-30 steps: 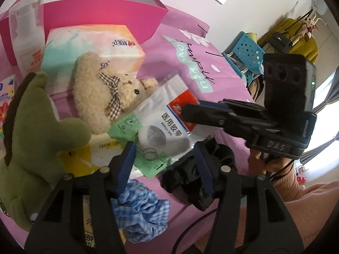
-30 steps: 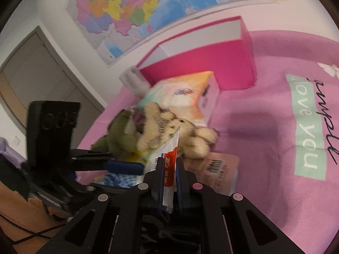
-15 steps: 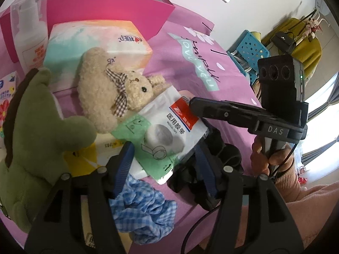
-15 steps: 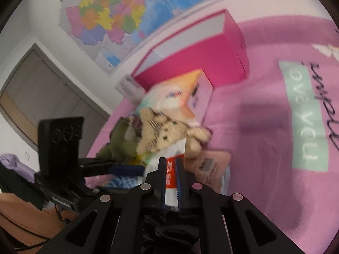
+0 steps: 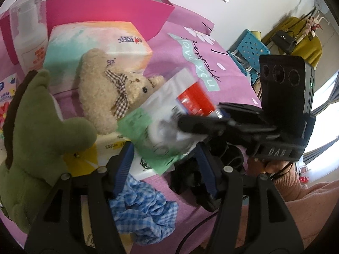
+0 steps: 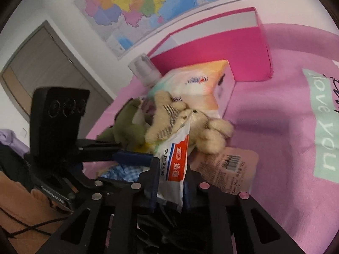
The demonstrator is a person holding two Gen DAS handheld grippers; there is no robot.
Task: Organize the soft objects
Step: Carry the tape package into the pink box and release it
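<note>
While the right gripper (image 6: 169, 187) has just been easing its jaws apart, the white medical tape packet (image 6: 175, 156) with the red label stands between its blue pads, which no longer press tightly on it. In the left wrist view the packet (image 5: 167, 124) is blurred, raised above the pile, just right of the beige teddy bear (image 5: 114, 101). The left gripper (image 5: 167, 169) hangs with its fingers spread about halfway and nothing between them, above a blue checked scrunchie (image 5: 144, 216) at the near side and a black scrunchie (image 5: 197, 182) just to its right. A green plush toy (image 5: 40, 135) lies at the left, touching the wet wipes pack (image 5: 106, 148) beneath the packet. Behind the bear lies a tissue pack (image 5: 95, 42), and farther off an open pink box (image 5: 106, 10) with a white pump bottle (image 5: 29, 33) beside it. All rest on a pink cloth (image 6: 275, 127) with green lettering. A hand (image 5: 273, 165) in a pink sleeve grips the right gripper's handle.
</note>
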